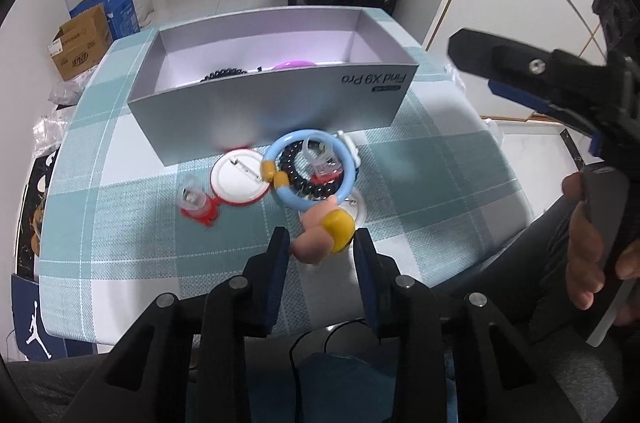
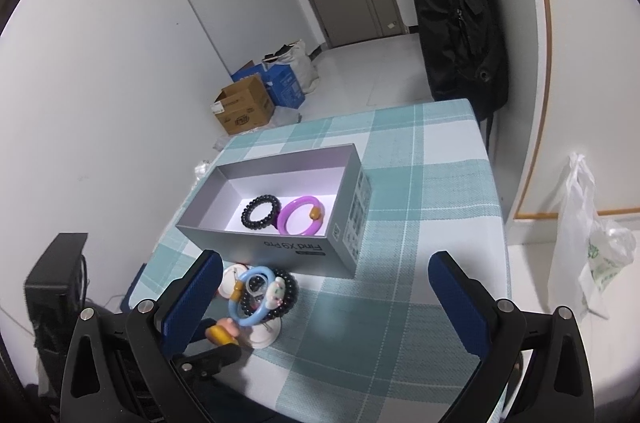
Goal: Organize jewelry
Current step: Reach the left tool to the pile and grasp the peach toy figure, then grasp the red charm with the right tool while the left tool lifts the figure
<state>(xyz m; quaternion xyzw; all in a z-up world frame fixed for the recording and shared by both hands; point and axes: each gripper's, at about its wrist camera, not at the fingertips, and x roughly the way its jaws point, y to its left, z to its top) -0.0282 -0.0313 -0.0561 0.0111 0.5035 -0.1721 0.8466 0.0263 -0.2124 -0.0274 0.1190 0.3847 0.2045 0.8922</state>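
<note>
My left gripper (image 1: 322, 243) is shut on the pink and yellow charm (image 1: 326, 231) of a blue ring bracelet (image 1: 310, 169), held above the table; it also shows in the right wrist view (image 2: 250, 297). Under it lie a black bead bracelet (image 1: 308, 179), a white round badge (image 1: 240, 179) and two red-based clear rings (image 1: 196, 203). The open silver box (image 1: 264, 111) holds a black bead bracelet (image 2: 260, 211) and a purple bangle (image 2: 302, 215). My right gripper (image 2: 326, 287) is open and empty, above the table to the right of the box.
The table has a teal plaid cloth (image 2: 432, 191). Cardboard boxes (image 2: 244, 109) stand on the floor beyond the table. A black backpack (image 2: 456, 3) hangs at the far right corner. A white plastic bag (image 2: 588, 243) hangs to the right.
</note>
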